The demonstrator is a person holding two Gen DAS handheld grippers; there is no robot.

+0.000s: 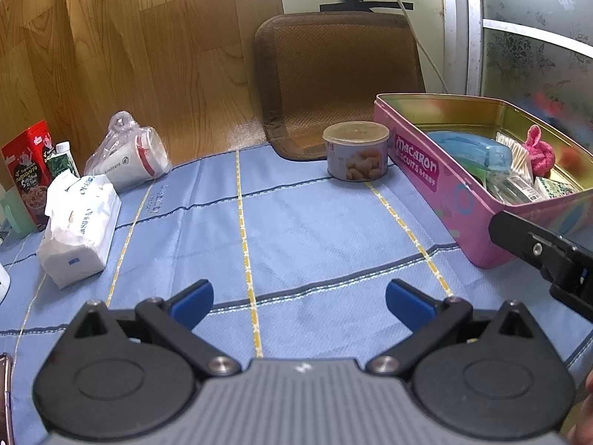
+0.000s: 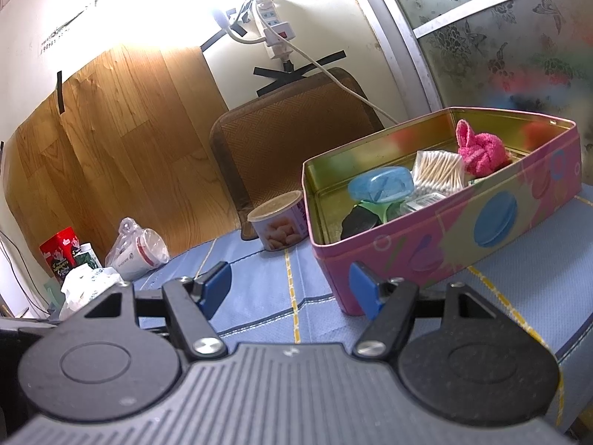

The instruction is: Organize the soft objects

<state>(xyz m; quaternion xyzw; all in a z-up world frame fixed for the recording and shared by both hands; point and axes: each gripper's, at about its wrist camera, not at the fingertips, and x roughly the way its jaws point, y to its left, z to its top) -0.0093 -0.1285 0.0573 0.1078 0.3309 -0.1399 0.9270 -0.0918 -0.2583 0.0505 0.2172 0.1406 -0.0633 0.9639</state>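
A pink "Macaron Biscuits" tin stands open on the blue cloth at the right. Inside it lie a pink fluffy cloth, a pack of cotton swabs, a blue plastic case and small packets. A white tissue pack lies at the left. My left gripper is open over bare cloth, holding nothing. My right gripper is open and holds nothing, its right finger close to the tin's near corner; one of its black fingers shows at the left wrist view's right edge.
A round snack can stands left of the tin. A bagged paper cup, a red box and a small bottle sit at the far left. A brown woven cushion leans on the wall behind.
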